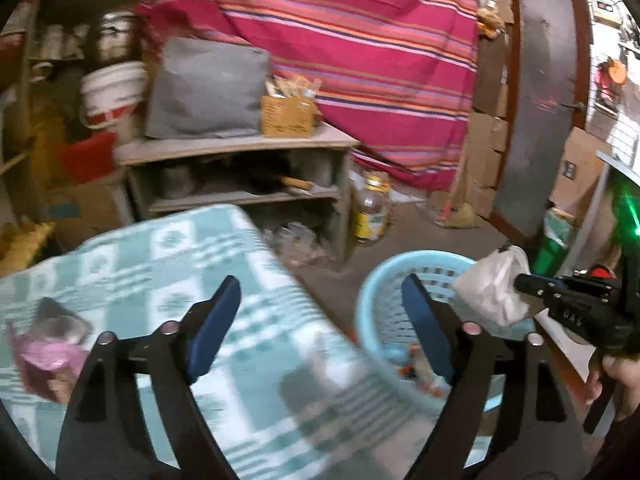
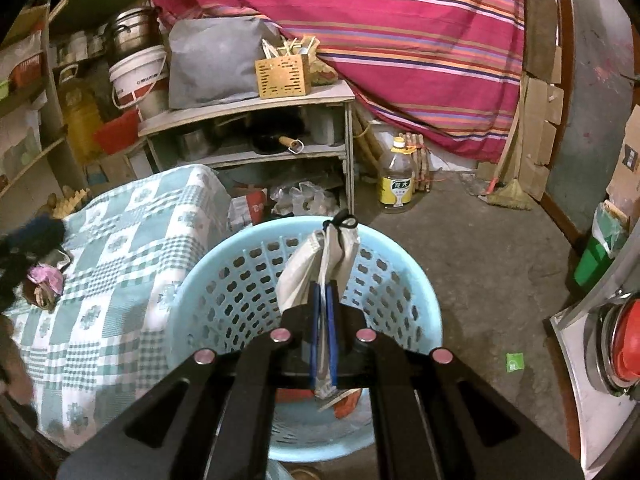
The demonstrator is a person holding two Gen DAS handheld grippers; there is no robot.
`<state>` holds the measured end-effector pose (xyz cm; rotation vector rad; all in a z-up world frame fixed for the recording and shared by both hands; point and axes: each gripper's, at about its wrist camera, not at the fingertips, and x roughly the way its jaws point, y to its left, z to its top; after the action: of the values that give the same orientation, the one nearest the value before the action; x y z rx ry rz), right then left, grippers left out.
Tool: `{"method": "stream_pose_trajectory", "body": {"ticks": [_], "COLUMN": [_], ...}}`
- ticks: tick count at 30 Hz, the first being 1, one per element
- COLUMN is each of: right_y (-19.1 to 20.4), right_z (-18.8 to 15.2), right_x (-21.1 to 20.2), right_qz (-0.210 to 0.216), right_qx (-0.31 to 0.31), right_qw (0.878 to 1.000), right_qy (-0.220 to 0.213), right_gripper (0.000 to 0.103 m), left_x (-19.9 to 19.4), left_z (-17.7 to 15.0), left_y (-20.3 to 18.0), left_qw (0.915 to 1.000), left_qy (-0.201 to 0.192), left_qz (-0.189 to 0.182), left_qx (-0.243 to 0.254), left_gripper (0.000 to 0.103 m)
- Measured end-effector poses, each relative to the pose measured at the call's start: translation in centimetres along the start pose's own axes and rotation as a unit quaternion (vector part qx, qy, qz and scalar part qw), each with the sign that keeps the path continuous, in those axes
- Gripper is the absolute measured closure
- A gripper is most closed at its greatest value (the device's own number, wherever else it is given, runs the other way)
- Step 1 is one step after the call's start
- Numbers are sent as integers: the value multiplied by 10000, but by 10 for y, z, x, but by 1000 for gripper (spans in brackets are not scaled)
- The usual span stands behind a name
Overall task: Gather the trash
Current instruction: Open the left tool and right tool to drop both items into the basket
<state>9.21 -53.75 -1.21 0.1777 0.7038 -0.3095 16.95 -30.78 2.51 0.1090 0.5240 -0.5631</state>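
Right gripper (image 2: pixel 323 300) clamps a white paper bag (image 2: pixel 320 264) above the blue laundry basket (image 2: pixel 224 280); left gripper (image 1: pixel 320 320) spread, empty.

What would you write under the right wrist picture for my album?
The right gripper pinches a white paper bag over the blue basket, beside the checked cloth.
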Motion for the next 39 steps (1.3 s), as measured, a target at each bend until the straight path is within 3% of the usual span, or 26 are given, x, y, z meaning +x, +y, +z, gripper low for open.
{"method": "stream_pose_trajectory", "body": {"ticks": [4,5,6,7,8,13,15,22,29,39], "right_y": [18,20,21,23,24,33,42,111,182,247], "right_z": [2,2,1,0,0,-5,-5,-9,-17,-23], "right_x": [10,11,13,15,14,17,15,8,12,25], "right_qz": [-120,-141,-174,-232,-283,-408,-432,-223,102,352], "right_qx": [-140,-145,-134,-104,-84,44,28,-226,-484,-842], "right_qw": [9998,9997,9997,9996,9995,9991,9990,9993,9987,9958], "right_qy": [97,118,141,135,81,140,76,-183,-143,76], "right_gripper": [97,89,59,42,32,32,26,17,16,16], "left_x": [-29,-35,-43,-48,-55,-85,-95,-111,-95,-60], "left_z": [-6,-7,-10,-12,-14,-31,-39,-81,-107,-110], "left_y": [43,51,64,73,87,148,174,264,313,340], "left_qw": [9993,9990,9983,9979,9971,9916,9885,9768,9723,9766], "left_qy": [-81,-92,-97,-98,-88,-37,6,318,626,807], "left_qz": [339,424,543,613,723,1256,1474,1991,2002,1743], "left_qx": [-119,-140,-169,-189,-223,-291,-351,-725,-1032,-964], "left_gripper": [11,10,9,8,8,6,6,6,6,6]}}
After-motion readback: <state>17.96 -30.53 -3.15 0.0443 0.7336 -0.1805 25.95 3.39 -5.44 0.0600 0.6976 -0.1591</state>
